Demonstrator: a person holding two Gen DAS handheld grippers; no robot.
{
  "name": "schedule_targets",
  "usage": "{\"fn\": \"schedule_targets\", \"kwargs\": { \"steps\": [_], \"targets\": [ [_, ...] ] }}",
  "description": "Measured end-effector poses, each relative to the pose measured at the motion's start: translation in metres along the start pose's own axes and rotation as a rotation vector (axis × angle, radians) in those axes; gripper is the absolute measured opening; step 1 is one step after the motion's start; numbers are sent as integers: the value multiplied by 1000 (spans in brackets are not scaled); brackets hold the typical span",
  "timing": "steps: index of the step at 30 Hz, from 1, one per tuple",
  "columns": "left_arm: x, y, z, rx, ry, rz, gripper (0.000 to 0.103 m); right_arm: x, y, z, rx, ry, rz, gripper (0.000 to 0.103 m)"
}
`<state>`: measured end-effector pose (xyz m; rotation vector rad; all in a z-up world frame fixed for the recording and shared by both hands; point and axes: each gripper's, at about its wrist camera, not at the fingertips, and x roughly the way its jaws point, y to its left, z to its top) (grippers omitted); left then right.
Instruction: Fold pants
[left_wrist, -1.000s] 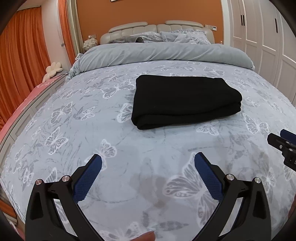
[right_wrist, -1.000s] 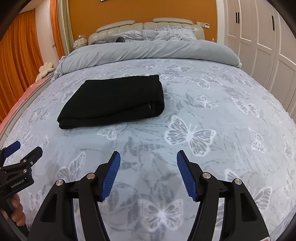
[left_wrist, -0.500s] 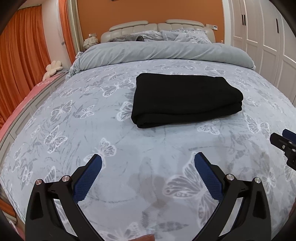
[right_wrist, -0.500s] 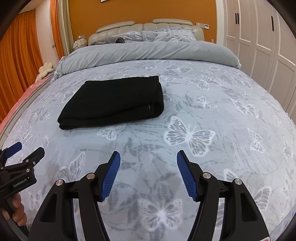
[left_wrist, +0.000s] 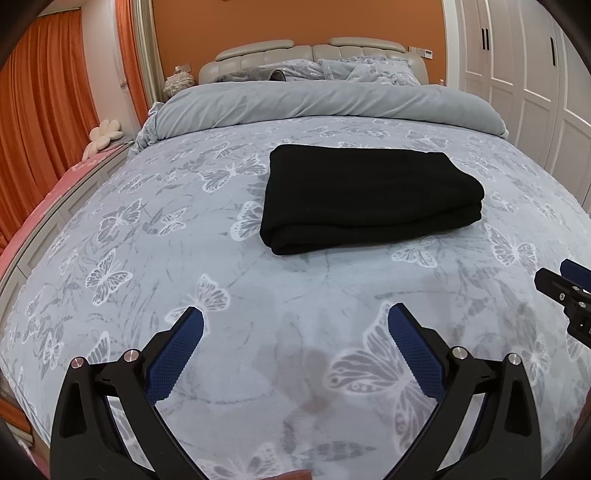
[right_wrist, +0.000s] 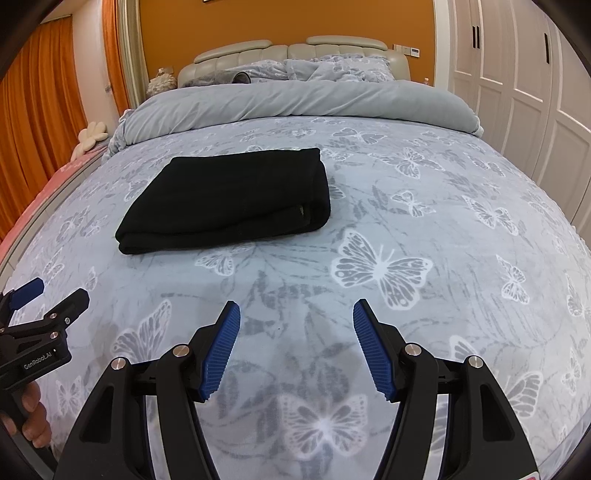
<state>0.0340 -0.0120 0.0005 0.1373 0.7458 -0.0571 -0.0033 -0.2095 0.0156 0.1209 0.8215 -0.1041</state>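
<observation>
The black pants lie folded into a flat rectangle on the butterfly-print bedspread; they also show in the right wrist view, left of centre. My left gripper is open and empty, held above the bedspread well short of the pants. My right gripper is open and empty, nearer than the pants and to their right. Each gripper shows at the other view's edge: the right gripper and the left gripper.
A rolled grey duvet and pillows lie at the head of the bed. Orange curtains hang at the left. White wardrobe doors stand at the right. A pink ledge runs along the bed's left side.
Both grippers have drawn back slightly from the pants and stayed open. The folded pants have not moved.
</observation>
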Motion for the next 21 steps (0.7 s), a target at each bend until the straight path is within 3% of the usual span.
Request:
{"fn": "schedule_targets", "kwargs": {
  "steps": [6,16,21],
  "targets": [
    [2,2,1,-19,18,-4,98,1,1,0,-3,2,2,62],
    [-6,-7,1,30,-38,40,98,1,2,0,-4,4,2,62],
    [-2,-5,0,15,-2,-17,98,4,0,-1,-10,1,1,62]
  ]
}}
